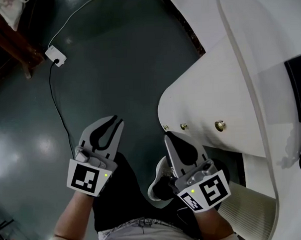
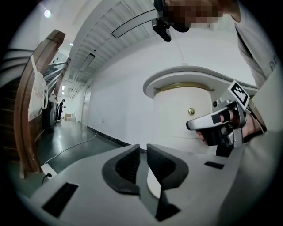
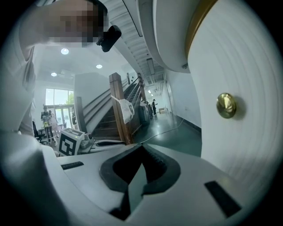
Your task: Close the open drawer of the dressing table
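3 brass knobs [image 1: 220, 125] sit in a row on the curved white front of the dressing table [image 1: 247, 63], and the drawer [image 1: 211, 136] there looks flush with that curve, as far as the head view shows. Just left of the dressing table's front, the right gripper [image 1: 167, 137] points at it with jaws pressed together on nothing, its tip near the leftmost knob. Farther left of the dressing table, well apart from it, the left gripper [image 1: 117, 120] hangs over the floor [image 1: 113, 54] with its jaws nearly together, a narrow slit between them and nothing in it. That floor is dark green and glossy, catching pale reflections. Away from the dressing table lies a white plug box [image 1: 55, 55] with cables, and a wooden staircase [image 3: 116, 110] rises under round ceiling lights [image 3: 64, 51].
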Available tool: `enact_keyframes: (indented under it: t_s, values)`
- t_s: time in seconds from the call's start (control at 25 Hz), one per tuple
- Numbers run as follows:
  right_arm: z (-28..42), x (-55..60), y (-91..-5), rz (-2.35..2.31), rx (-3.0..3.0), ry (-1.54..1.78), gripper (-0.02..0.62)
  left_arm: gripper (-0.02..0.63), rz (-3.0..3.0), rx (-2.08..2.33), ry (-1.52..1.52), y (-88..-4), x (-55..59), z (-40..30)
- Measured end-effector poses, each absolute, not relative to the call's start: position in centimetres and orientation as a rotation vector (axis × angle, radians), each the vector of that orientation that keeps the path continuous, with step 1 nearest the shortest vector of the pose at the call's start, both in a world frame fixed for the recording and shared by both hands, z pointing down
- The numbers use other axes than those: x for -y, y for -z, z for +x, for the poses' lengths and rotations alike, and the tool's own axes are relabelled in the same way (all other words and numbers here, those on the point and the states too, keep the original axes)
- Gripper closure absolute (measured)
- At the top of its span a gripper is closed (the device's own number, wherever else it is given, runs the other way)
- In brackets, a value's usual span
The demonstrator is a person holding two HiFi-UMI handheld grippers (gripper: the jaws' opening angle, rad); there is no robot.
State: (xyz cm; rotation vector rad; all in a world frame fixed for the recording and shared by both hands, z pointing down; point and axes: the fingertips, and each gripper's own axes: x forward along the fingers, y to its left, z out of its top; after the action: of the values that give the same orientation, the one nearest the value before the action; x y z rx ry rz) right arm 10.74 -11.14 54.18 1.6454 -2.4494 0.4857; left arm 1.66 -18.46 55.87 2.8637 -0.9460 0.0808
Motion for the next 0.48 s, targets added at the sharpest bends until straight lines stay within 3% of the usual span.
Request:
enact_keyframes:
  t_s: [0.48]
  values:
    - [9.9,10.5,-54.5,1.651,2.475,-0.502,0.588,0.566,2.871,0.937,-0.029,-54.6,16.2,1.8]
